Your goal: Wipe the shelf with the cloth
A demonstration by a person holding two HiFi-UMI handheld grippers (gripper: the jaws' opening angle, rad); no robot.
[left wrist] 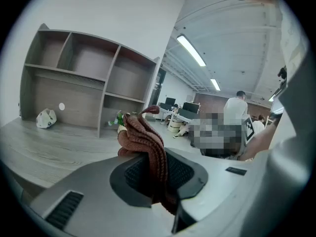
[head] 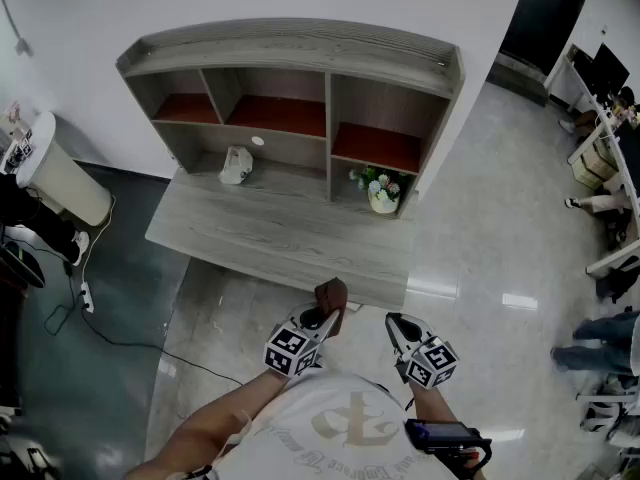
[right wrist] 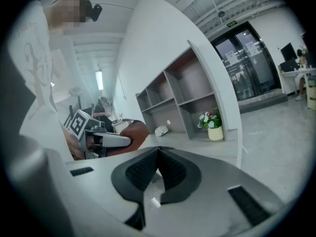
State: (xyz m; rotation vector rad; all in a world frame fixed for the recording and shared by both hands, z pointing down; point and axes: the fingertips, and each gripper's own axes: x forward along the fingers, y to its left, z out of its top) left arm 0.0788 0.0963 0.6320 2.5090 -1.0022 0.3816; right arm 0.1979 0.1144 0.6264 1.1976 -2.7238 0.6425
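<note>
Shelf [head: 300, 50] looks unwiped, all wiping left. Your left gripper [head: 322, 314] pinches the cloth [head: 331, 293] by the desk [head: 270, 233] near edge; right gripper [head: 399, 327] closed, empty

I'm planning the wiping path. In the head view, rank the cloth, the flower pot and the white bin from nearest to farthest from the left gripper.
1. Cloth, clamped in the jaws of the left gripper.
2. Flower pot, ahead and slightly right, in the lower right compartment of the shelf.
3. White bin, on the floor far off to the left.
</note>
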